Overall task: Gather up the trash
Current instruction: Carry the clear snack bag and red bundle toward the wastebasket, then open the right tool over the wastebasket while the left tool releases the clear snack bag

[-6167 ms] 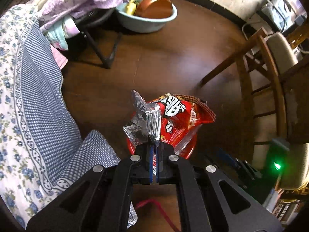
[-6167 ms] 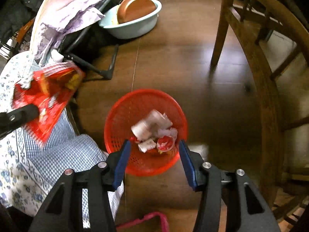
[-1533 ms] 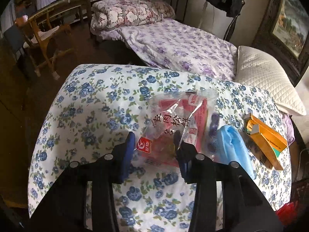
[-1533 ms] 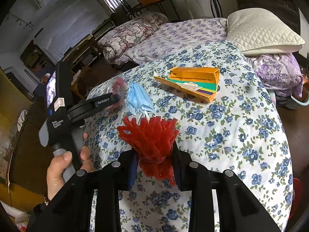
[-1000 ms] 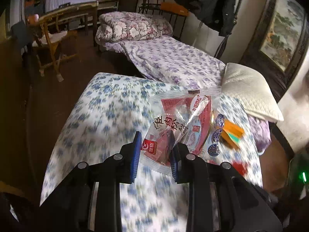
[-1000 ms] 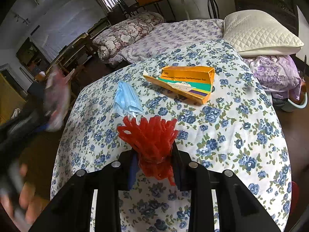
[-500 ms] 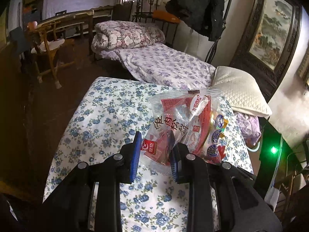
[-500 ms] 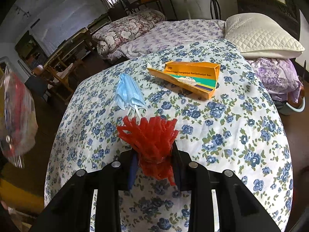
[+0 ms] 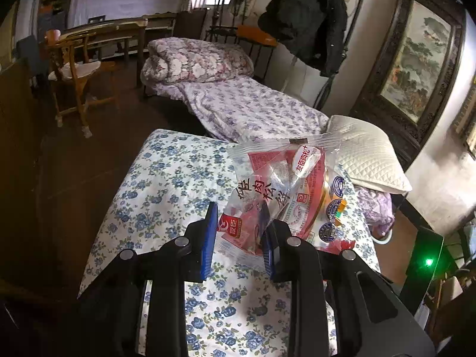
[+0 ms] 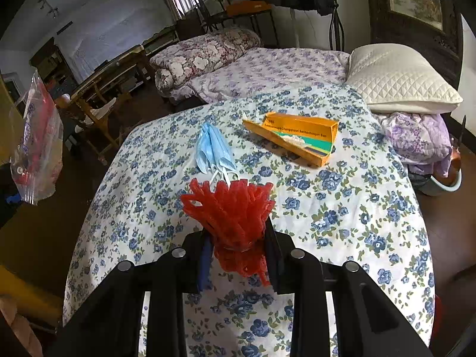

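Left gripper (image 9: 239,238) clenched on crinkly snack wrapper (image 9: 282,196), centre frame, light, slippery, best pinched at its seam; right gripper (image 10: 238,255) grasping soft red foam net (image 10: 232,214), lower centre, springy.

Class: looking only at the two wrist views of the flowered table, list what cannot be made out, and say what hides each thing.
- Left wrist view: the clear red-printed snack wrapper in the left gripper hides most of the table's far right side.
- Right wrist view: the small print on the flattened orange cardboard box is too small to read.
- Right wrist view: the red plastic mesh bundle in the right gripper hides the ear loops of the blue face mask.
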A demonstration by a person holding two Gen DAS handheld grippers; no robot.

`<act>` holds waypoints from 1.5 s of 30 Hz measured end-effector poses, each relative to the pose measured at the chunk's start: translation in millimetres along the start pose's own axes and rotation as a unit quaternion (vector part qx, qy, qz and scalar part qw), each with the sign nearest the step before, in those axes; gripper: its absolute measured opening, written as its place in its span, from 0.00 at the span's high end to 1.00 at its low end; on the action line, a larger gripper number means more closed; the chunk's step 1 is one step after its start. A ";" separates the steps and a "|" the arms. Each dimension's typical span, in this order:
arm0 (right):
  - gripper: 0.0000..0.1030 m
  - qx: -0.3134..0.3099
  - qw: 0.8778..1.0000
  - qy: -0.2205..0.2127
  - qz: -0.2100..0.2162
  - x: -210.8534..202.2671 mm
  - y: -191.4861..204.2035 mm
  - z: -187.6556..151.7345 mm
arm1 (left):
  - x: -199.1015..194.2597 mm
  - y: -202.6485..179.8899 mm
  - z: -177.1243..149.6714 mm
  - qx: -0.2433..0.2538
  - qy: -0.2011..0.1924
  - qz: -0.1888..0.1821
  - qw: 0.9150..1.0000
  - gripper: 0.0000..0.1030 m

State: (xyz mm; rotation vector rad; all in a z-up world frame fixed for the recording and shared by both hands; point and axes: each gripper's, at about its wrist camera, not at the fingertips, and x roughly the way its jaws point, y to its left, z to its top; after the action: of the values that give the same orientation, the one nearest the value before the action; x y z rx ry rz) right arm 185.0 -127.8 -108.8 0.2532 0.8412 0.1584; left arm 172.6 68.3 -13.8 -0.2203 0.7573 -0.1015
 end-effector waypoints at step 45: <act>0.70 0.316 0.935 0.098 -0.130 -109.7 -416.2 -293.0 | 82.2 -428.5 -270.0 0.287 0.231 -0.195 0.909 0.72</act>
State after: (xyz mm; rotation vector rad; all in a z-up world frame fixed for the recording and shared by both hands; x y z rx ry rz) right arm -91.6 -506.2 -335.4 0.7338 1.1011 -0.3505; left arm 40.4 -405.8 -158.9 0.2313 1.1112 -0.7706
